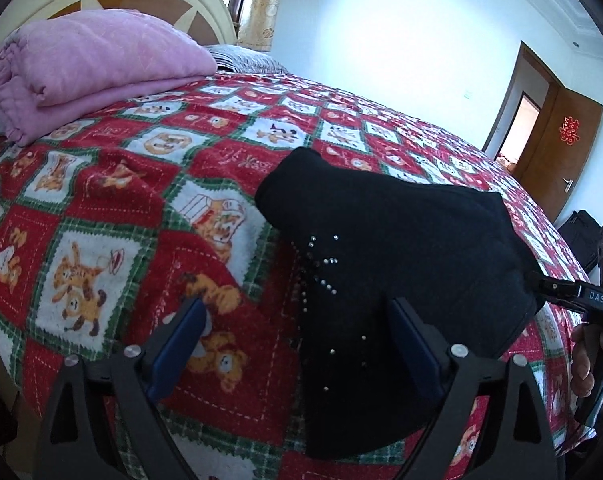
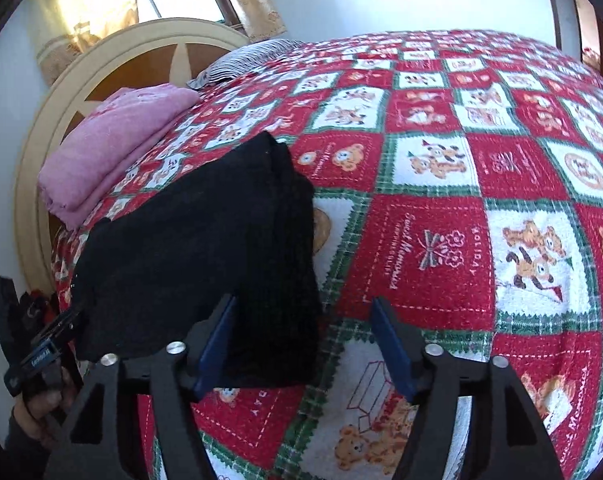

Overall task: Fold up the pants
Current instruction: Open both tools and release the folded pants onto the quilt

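One folded black pants [image 1: 389,256] bundle on bedspread [image 1: 113,208].

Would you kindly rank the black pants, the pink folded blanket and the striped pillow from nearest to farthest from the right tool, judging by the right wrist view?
1. Black pants: nearest, lying by the left finger of the right tool.
2. Pink folded blanket: farther, up left near the headboard.
3. Striped pillow: farthest, beyond the blanket at the head of the bed.
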